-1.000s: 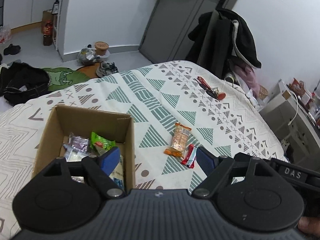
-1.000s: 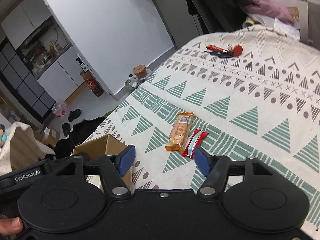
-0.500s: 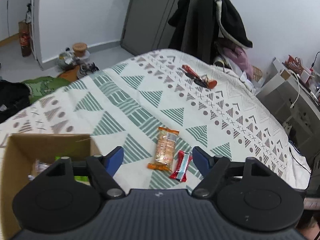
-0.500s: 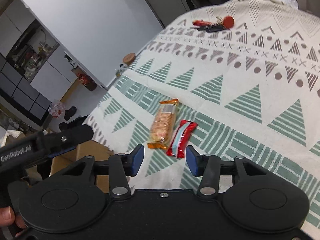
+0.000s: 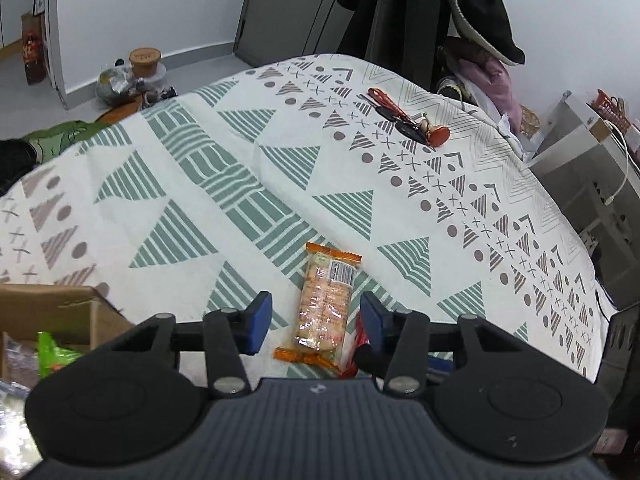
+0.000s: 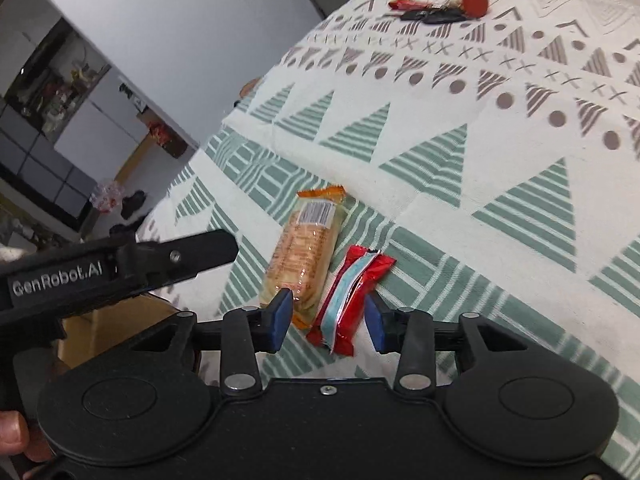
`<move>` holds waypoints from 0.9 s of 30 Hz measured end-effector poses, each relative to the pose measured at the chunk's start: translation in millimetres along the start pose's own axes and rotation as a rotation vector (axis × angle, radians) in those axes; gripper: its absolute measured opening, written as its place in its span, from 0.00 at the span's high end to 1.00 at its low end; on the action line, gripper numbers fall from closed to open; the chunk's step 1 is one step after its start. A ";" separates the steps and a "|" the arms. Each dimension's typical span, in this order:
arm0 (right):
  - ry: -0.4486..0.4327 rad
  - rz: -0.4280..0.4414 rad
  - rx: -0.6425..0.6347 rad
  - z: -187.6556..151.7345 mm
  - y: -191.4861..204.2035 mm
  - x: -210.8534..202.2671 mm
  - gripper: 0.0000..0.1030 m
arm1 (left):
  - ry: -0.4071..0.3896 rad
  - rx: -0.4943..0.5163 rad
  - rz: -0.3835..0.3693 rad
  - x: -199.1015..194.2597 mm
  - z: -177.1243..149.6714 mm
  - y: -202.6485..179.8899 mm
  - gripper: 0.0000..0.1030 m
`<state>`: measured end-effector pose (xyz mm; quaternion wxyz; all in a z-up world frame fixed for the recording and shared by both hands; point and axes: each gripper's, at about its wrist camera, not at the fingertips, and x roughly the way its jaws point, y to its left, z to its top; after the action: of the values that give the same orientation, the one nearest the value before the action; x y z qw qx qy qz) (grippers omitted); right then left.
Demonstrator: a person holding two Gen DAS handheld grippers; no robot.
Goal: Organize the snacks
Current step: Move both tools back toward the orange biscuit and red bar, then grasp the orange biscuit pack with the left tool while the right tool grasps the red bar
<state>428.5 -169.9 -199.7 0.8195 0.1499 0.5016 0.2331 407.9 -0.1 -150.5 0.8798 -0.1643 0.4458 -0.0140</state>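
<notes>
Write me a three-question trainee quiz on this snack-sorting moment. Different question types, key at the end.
1. True or false: the left gripper is already shut on the orange cracker packet.
2. Multiple choice: which snack lies between the fingers of the right gripper? A) the red wrapper B) a green packet C) a bunch of keys
3. Fill in: the cardboard ____ at the left edge of the left wrist view already holds some snacks.

Key: 1 false, its jaws stand open on either side of the packet, which lies on the patterned bedspread. 2 A. 3 box.
</notes>
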 end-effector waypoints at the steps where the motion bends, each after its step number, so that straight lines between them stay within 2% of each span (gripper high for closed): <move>1: 0.013 0.003 -0.003 -0.7 -0.8 4.4 0.64 | 0.004 -0.003 -0.001 3.9 -0.1 0.4 0.54; 2: 0.025 0.007 -0.002 -1.3 -1.8 7.7 0.66 | 0.011 -0.007 -0.001 8.3 -0.4 1.0 0.54; 4: 0.034 0.007 -0.009 -1.7 -3.6 12.9 0.76 | 0.025 -0.021 -0.005 16.1 -0.3 1.9 0.54; 6: 0.029 0.015 -0.012 0.0 -5.5 15.0 0.79 | 0.032 -0.025 -0.012 23.0 -0.3 1.5 0.54; 13: 0.015 -0.010 -0.013 0.4 -13.6 4.3 0.81 | 0.060 -0.005 0.016 46.3 -2.3 -3.9 0.54; 19: 0.004 -0.054 -0.036 -2.0 -17.3 -11.4 0.82 | 0.084 0.006 0.069 60.2 -9.8 -4.9 0.54; 23: -0.011 -0.087 -0.097 -5.7 -11.9 -13.4 0.78 | 0.083 0.009 0.075 64.5 -16.1 -5.3 0.55; 24: -0.011 -0.088 -0.104 -5.6 -11.0 -11.9 0.72 | 0.078 0.005 0.074 63.1 -16.8 -3.7 0.58; 25: -0.013 -0.092 -0.109 -5.7 -9.9 -10.2 0.66 | 0.077 0.004 0.079 62.6 -16.9 -3.0 0.67; 27: -0.021 -0.089 -0.120 -5.4 -6.3 -8.7 0.65 | 0.075 -0.019 0.083 59.4 -16.4 2.3 0.68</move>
<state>421.8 -179.8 -198.7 0.8419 0.0806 0.4841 0.2244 430.5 -12.6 -206.5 0.8606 -0.1535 0.4851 0.0205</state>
